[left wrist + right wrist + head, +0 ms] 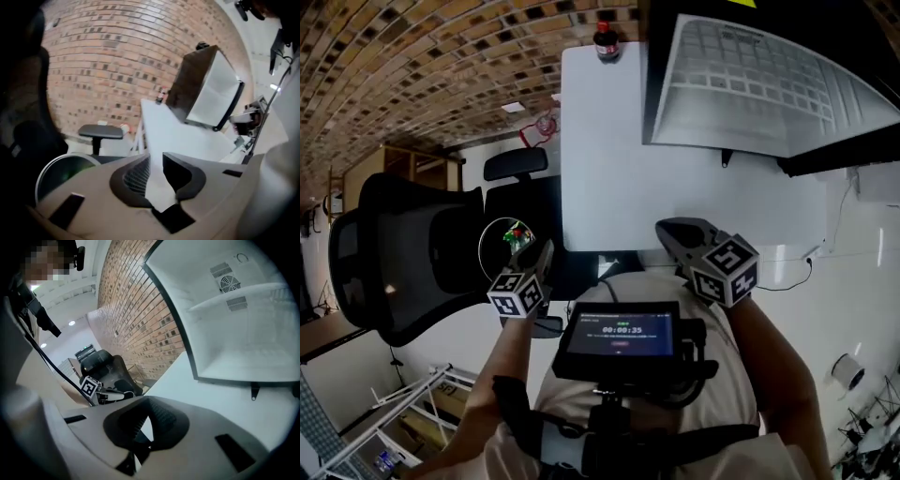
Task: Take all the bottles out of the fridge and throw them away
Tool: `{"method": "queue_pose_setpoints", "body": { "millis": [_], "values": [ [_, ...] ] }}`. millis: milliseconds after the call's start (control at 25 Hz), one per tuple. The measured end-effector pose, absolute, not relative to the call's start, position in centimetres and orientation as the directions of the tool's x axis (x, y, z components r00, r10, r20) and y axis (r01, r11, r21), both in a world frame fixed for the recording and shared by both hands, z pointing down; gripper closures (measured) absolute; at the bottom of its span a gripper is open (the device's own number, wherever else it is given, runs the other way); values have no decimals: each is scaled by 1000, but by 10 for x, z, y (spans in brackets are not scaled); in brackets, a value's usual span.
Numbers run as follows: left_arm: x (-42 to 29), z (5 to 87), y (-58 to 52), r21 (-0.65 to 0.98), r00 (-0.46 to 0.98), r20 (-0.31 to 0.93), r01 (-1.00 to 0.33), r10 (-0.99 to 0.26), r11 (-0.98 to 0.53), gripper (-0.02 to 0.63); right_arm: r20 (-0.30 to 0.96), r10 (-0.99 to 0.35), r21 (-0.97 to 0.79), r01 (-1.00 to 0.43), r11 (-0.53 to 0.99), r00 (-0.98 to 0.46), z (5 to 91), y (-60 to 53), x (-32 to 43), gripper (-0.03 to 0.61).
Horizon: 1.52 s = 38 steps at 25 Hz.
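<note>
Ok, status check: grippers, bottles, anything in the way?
Left gripper open, empty, by the bin. Right gripper shut, empty. Fridge open, shelves look bare; one red-capped bottle on the table's far end. Nothing blocking it.

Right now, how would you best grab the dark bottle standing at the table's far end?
Probably around the middle of the bottle, coming in level from the near side. It stands upright with bare table in front of it, while the fridge crowds its right.
</note>
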State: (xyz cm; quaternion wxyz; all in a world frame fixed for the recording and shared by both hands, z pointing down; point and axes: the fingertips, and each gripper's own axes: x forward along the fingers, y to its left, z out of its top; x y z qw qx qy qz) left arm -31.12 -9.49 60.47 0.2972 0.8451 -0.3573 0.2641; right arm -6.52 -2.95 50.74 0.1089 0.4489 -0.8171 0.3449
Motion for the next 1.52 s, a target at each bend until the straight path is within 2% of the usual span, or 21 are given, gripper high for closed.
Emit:
{"method": "queue_pose_setpoints", "body": {
  "millis": [80, 240, 560, 720, 1040, 1520],
  "values": [
    [-260, 581, -99, 327, 689, 599, -676, -408, -661, 537, 470, -691, -458, -822, 340, -548, 499, -31, -44, 574],
    [-172, 535, -104, 314, 803, 504, -514, -319, -798, 606, 442, -748, -453, -843, 290, -495, 491, -28, 0, 574],
    [-24, 479, -83, 345, 897, 415, -309, -151, -886, 607, 392, -830, -457, -867, 199, -397, 482, -5, 79, 575],
    [29, 469, -76, 315, 913, 391, -247, -112, -916, 607, 355, -864, -456, -873, 173, -356, 470, 5, 117, 575],
    [102, 457, -47, 301, 920, 384, -199, -72, -933, 606, 265, -897, -426, -878, 219, -352, 442, 10, 162, 575],
    [115, 460, -29, 279, 902, 403, -281, -154, -918, 606, 253, -871, -421, -859, 292, -420, 444, 20, 183, 575]
  ]
}}
